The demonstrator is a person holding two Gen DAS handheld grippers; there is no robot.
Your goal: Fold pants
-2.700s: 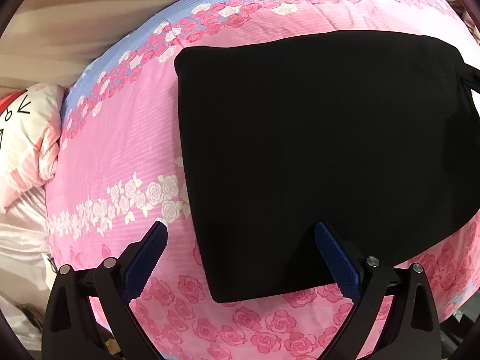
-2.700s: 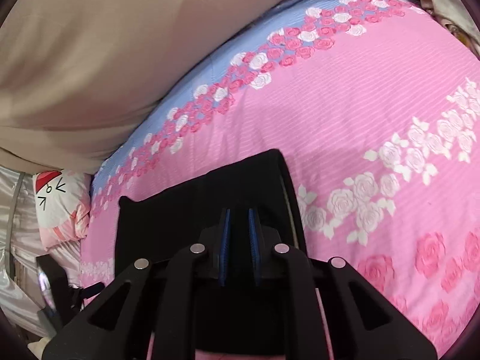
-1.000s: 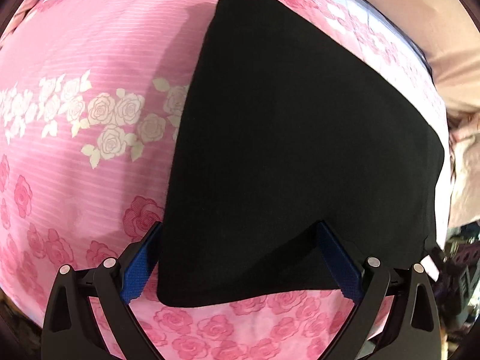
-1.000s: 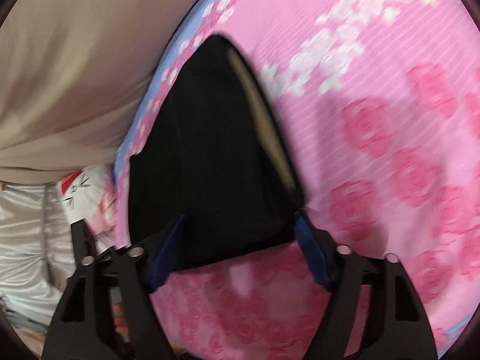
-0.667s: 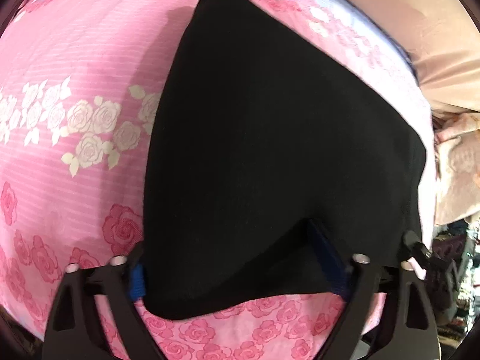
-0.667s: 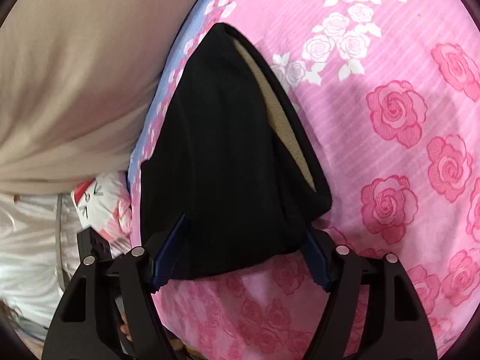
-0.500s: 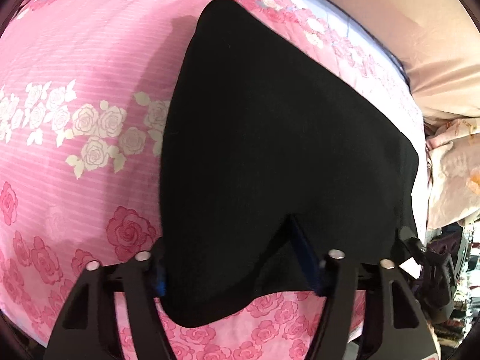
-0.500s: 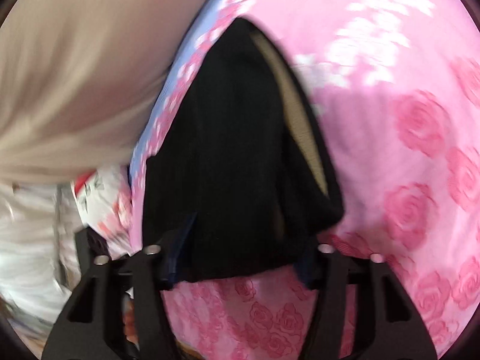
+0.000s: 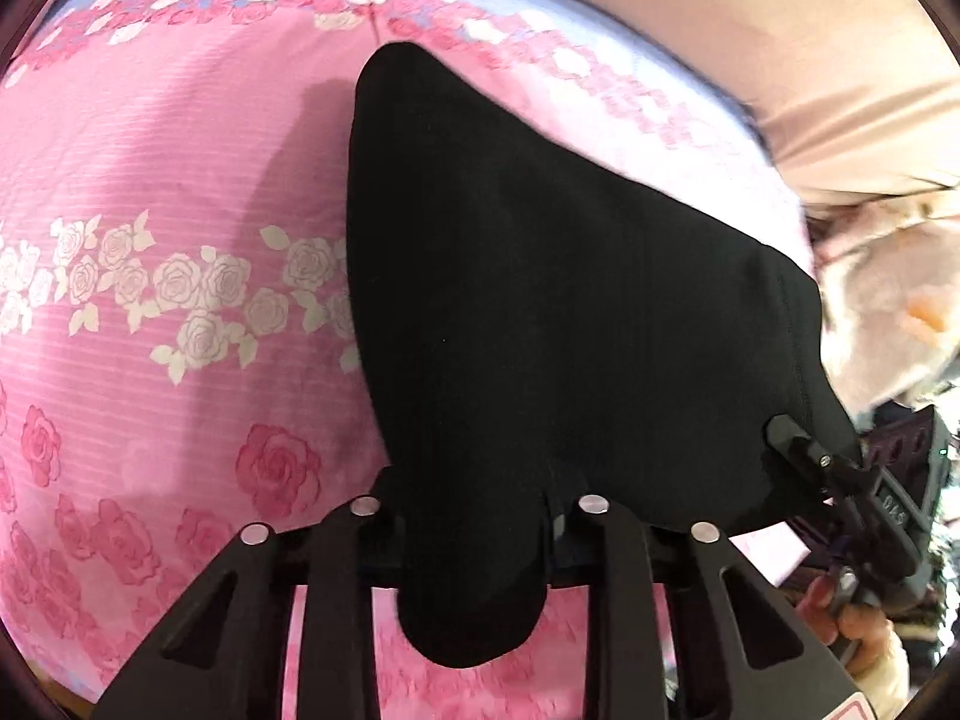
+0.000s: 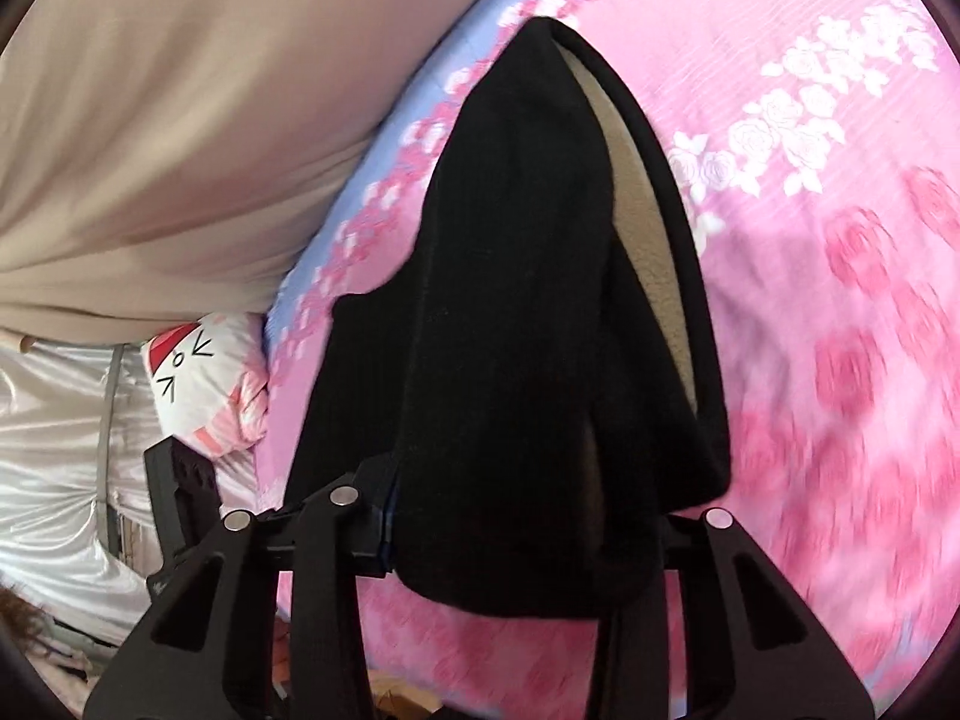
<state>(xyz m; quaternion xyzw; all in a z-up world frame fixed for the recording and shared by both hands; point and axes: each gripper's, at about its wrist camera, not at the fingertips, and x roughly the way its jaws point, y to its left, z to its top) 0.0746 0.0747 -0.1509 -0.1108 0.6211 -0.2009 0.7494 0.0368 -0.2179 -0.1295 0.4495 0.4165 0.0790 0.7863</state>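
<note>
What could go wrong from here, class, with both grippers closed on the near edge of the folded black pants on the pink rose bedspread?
1. The left gripper pinches only a small bunch of the folded black pants; lower layers may slip free when lifted.
2. The right gripper holds the end where the beige lining gapes, so the fold could open.
3. Uneven pulling might drag the pants askew across the pink rose bedspread.

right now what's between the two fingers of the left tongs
A bunched near edge of the black pants: in the left wrist view the left tongs are clamped on that fold, which hangs below the fingers, over the pink rose bedspread.
</note>
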